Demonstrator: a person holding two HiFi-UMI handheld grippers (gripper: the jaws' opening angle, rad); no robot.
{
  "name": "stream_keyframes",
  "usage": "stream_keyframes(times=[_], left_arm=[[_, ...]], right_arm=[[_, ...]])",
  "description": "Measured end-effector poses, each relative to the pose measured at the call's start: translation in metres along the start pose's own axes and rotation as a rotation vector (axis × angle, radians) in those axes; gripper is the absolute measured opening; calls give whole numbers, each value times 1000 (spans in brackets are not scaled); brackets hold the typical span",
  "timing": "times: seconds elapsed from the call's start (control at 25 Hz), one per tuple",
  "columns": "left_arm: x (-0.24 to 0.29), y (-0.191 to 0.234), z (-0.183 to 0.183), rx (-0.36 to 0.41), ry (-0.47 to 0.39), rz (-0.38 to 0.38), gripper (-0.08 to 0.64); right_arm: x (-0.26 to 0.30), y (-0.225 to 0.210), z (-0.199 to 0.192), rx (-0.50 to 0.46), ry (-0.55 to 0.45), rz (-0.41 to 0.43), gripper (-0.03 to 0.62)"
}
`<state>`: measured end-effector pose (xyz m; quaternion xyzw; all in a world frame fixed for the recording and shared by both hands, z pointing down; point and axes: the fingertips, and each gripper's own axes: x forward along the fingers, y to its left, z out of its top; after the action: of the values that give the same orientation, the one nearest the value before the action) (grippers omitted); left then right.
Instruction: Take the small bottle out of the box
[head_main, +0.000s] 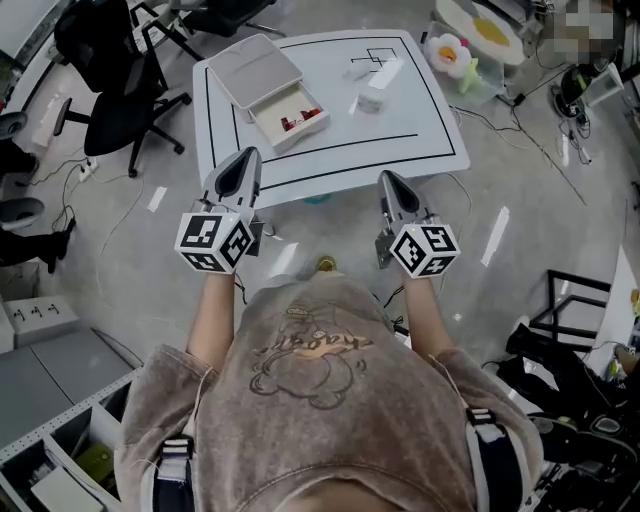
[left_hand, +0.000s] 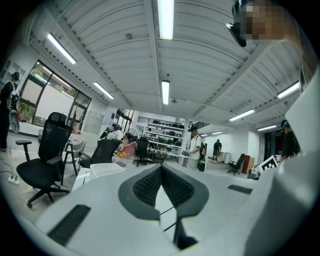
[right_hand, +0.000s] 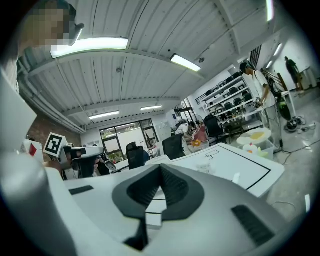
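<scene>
Grey fingers of the left gripper (head_main: 247, 160) and the right gripper (head_main: 388, 180) are clenched tight on nothing, near the edge of the white surface (head_main: 330, 165). Only the head view looks into the box (head_main: 262, 85), its drawer slid out. The small bottle (head_main: 300, 120) seems to lie there among red bits.

table (head_main: 400, 130) top: smooth white board with a slight sheen, thin black lines printed on it. box (head_main: 255, 65): matt off-white, plastic by the look. floor (head_main: 500, 290): polished grey, glossy, streaked with light; left gripper (left_hand: 161, 166) shell matt pale plastic, pads (left_hand: 145, 188) black and ribbed.
</scene>
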<state>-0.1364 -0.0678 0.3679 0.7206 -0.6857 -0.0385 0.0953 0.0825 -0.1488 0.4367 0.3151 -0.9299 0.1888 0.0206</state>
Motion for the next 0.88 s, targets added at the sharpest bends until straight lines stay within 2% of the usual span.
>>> stream_keyframes(times=[0.36, 0.88], left_arm=[[29, 4, 10, 7, -3, 9, 2], [80, 23, 22, -8, 1, -44, 2]], right_arm=[[28, -15, 15, 3, 7, 24, -5], [59, -35, 39, -3, -1, -22, -5]])
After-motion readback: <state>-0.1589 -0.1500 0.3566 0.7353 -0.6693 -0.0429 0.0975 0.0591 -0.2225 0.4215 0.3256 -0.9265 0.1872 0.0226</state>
